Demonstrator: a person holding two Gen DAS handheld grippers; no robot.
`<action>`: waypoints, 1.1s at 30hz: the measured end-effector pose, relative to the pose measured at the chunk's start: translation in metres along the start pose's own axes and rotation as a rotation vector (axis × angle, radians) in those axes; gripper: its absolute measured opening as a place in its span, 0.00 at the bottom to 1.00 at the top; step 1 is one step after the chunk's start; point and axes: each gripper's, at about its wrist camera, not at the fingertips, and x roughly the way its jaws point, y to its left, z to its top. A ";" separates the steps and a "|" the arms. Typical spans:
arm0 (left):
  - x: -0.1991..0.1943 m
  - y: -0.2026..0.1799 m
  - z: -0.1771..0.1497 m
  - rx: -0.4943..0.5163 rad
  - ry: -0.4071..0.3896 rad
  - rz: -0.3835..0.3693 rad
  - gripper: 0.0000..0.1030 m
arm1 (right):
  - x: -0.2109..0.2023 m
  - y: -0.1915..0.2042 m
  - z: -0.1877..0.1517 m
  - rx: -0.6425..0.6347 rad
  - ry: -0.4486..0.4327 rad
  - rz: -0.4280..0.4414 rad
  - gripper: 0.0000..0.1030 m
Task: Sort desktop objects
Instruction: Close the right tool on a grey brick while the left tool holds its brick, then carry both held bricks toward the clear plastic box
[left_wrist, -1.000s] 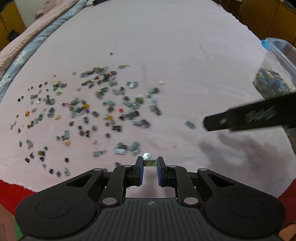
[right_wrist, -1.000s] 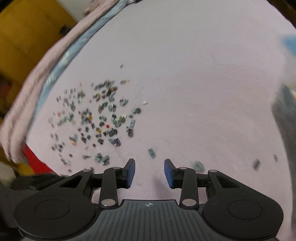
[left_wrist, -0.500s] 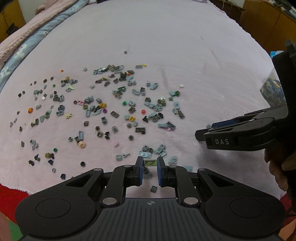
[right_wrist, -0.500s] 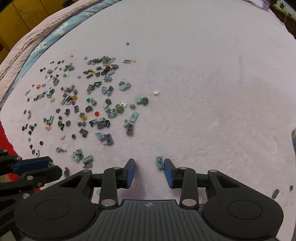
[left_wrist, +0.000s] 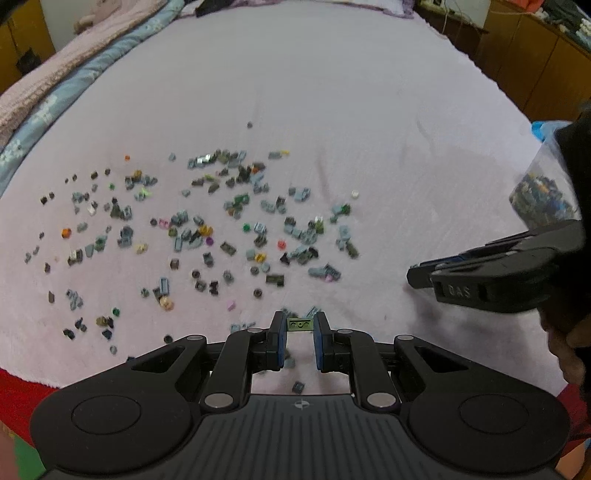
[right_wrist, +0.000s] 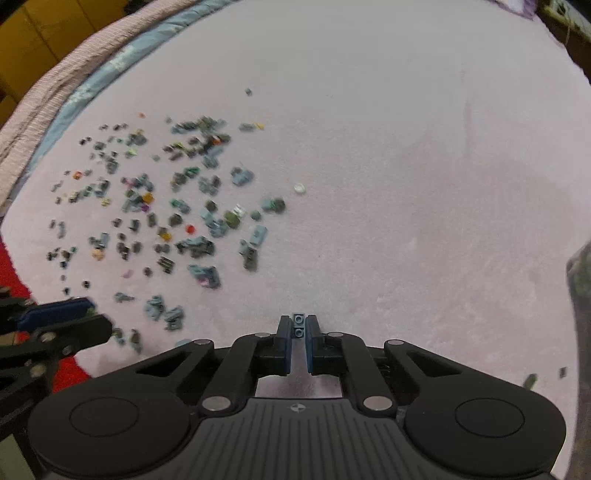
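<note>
Pink bedspread (right_wrist: 369, 147): right claw (right_wrist: 298, 326) has just clenched a grey-blue brick (right_wrist: 298, 325) (left claw (left_wrist: 300, 326) grips an olive brick (left_wrist: 300, 325)); binning comes next.

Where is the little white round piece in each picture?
Left wrist view: the white round piece lies alone, right of the scattered pieces, upper middle.
Right wrist view: the same piece lies alone at the pile's right edge, near the middle.
Shared landmark: the lone dark piece beyond the pile.
</note>
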 end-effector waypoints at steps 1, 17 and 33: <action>-0.003 -0.002 0.002 0.002 -0.008 0.001 0.16 | -0.008 0.001 0.001 -0.004 -0.008 0.010 0.08; -0.086 -0.068 0.051 0.111 -0.164 -0.028 0.16 | -0.167 -0.006 0.010 -0.026 -0.177 0.106 0.08; -0.121 -0.182 0.077 0.274 -0.266 -0.120 0.17 | -0.276 -0.092 -0.021 0.047 -0.316 0.019 0.08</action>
